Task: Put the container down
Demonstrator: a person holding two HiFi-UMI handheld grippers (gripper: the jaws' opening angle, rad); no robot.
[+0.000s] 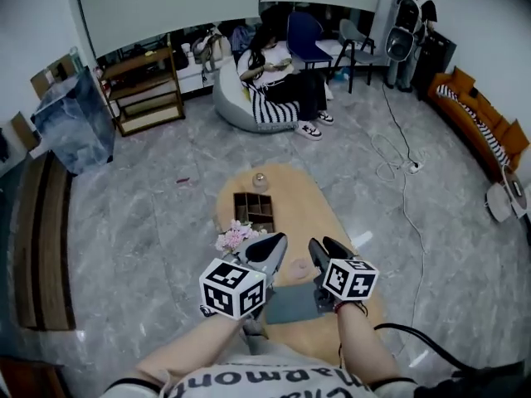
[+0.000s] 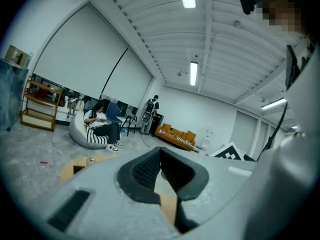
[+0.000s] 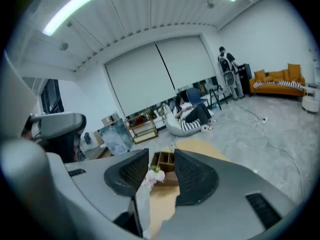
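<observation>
Grey container (image 1: 290,303) lies flat on the near end of the wooden table (image 1: 311,206), clear of both grippers hovering above it, left gripper (image 1: 278,240) fingers pressed together on nothing, right gripper (image 1: 324,244) fingers spread and empty, so it's down as wanted, nothing visibly left.

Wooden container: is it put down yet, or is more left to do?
Done, it seems: the wooden container stands on the table, clear of both grippers. In hand: nothing; the right gripper is open and empty, the left gripper shut on nothing. Left: apparently nothing.
</observation>
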